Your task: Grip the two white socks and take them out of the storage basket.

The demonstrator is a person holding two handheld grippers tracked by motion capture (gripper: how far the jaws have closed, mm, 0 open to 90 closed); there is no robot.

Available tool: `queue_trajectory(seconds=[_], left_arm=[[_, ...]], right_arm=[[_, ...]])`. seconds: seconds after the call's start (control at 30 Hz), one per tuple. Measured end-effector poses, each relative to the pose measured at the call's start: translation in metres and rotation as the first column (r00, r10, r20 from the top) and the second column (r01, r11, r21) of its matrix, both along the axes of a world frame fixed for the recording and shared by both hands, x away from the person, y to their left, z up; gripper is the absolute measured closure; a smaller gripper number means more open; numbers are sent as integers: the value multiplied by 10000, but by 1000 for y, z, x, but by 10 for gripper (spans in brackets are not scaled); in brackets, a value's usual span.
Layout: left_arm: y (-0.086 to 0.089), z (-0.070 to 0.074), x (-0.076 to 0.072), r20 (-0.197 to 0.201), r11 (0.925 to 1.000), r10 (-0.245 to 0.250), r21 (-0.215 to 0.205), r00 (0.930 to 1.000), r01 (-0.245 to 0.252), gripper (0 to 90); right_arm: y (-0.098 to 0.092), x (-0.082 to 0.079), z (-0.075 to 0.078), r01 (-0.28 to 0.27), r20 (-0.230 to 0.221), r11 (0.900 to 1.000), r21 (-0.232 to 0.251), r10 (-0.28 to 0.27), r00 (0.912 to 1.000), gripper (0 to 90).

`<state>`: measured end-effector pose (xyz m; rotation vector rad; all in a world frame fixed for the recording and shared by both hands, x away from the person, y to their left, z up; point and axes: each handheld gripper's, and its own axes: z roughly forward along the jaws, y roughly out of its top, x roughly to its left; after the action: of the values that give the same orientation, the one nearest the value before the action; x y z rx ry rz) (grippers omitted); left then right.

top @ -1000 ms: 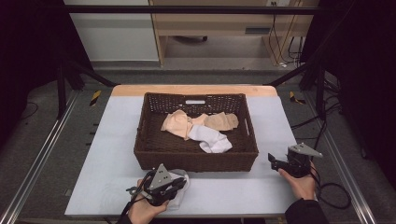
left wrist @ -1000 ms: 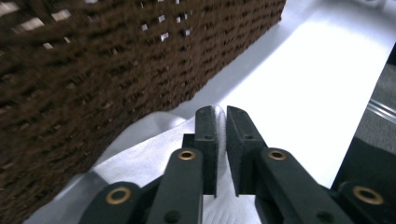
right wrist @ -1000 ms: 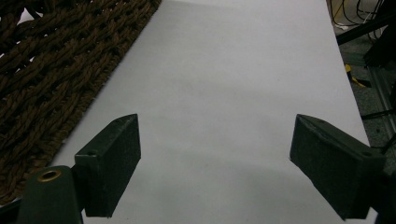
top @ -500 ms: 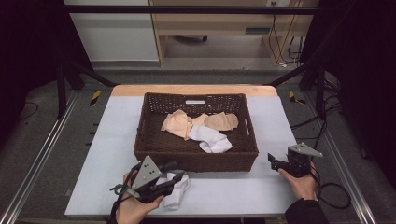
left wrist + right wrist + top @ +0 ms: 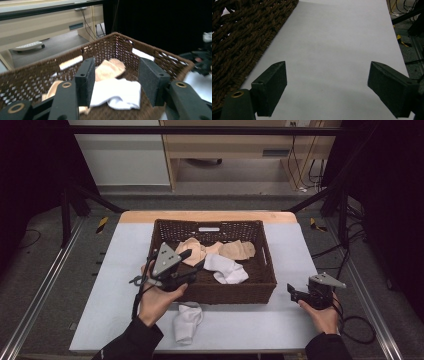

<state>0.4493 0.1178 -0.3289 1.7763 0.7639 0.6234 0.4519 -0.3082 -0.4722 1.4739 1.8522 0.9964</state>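
The left gripper (image 5: 195, 258) hangs over the near-left rim of the wicker basket (image 5: 260, 285), its empty jaws just opened wide, the white sock (image 5: 187, 321) apparently flat on the table near it, well below; the right gripper (image 5: 291, 291) gapes empty.
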Motion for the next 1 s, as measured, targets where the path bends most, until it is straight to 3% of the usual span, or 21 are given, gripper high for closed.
queue_trajectory(seconds=[0.23,0.43,0.57,0.67,0.77,0.87,1.0], left_arm=[[-25,2,43,14,9991,322,289,9995,-322,445],[-36,-11,77,-167,9968,718,363,9973,-712,419],[-40,-29,96,-838,9942,918,631,9922,-866,428],[-45,-42,106,-1061,9907,1034,995,9890,-929,427],[-52,-55,114,-1411,9898,965,1178,9853,-801,426],[-59,-69,121,-1744,9824,869,1785,9808,-553,425],[-66,-87,129,-2297,9785,824,2030,9698,-351,426]], right_arm=[[0,0,0,-20,-4,10000,19,20,10000,160],[-1,0,0,-43,16,10000,57,43,10000,160],[-1,1,1,-16,-13,9999,114,16,10000,160],[-1,1,0,-25,-27,10000,78,25,10000,160],[0,2,0,-27,-46,10000,4,27,10000,160],[0,2,0,-33,-35,10000,6,33,10000,160],[0,2,0,-35,-51,10000,15,35,10000,159]])
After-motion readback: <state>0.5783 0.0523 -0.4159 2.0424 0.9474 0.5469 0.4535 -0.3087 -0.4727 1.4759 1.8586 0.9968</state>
